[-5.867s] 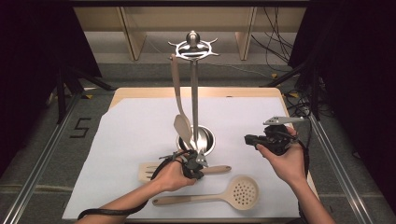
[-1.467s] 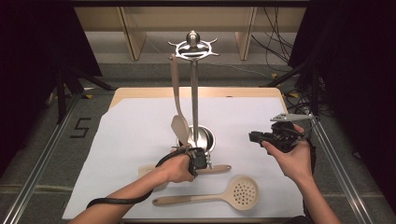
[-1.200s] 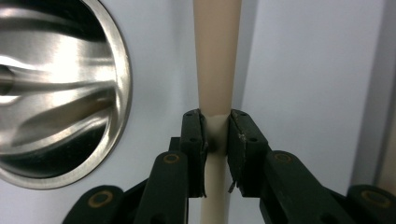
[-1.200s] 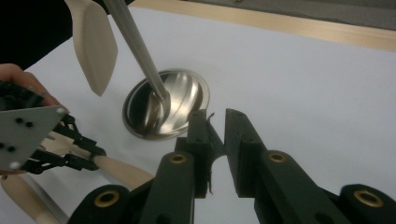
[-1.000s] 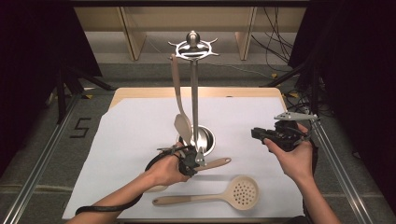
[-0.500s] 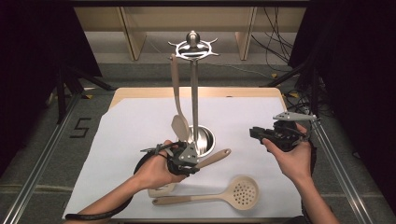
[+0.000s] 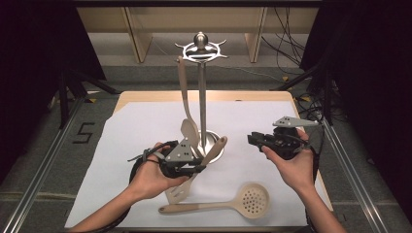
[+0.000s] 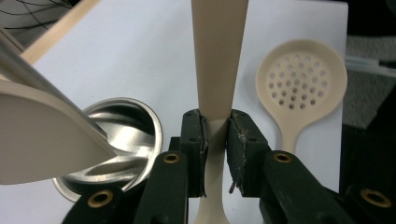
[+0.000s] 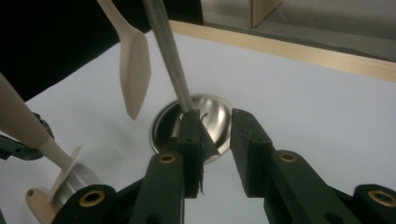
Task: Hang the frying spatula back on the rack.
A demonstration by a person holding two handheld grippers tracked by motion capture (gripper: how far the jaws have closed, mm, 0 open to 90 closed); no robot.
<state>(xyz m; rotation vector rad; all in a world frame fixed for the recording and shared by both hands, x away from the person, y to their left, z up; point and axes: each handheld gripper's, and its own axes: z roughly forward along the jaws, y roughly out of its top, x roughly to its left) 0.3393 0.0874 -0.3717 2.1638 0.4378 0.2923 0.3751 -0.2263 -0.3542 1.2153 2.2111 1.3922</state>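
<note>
Left gripper (image 7: 182,162): held in the person's left hand (image 7: 150,177) at the left of the stand's base, low over the white sheet; its jaws are clamped on the narrow neck of the slotted turner, as seen in the left gripper view (image 8: 215,140)
Slotted turner (image 7: 197,170): gripped at the neck and tilted, its handle end raised toward the stand's base, its slotted blade (image 7: 176,193) low at the sheet; whether the blade touches the sheet cannot be told
Hanging spatula (image 7: 187,114): hung from the ring at the top of the stand, its blade just above the base and just beside the left gripper
Utensil stand (image 7: 201,92): upright at the middle of the tabletop, its round steel base (image 7: 210,145) on the white sheet (image 7: 136,131)
Perforated spoon (image 7: 243,200): laid flat on the sheet at the near edge, bowl to the right, handle to the left, apart from both grippers
Right gripper (image 7: 262,141): held in the person's right hand (image 7: 291,162) right of the stand, above the sheet; its jaws are parted by a narrow gap with nothing between them, pointed toward the steel base in the right gripper view (image 9: 215,140)
</note>
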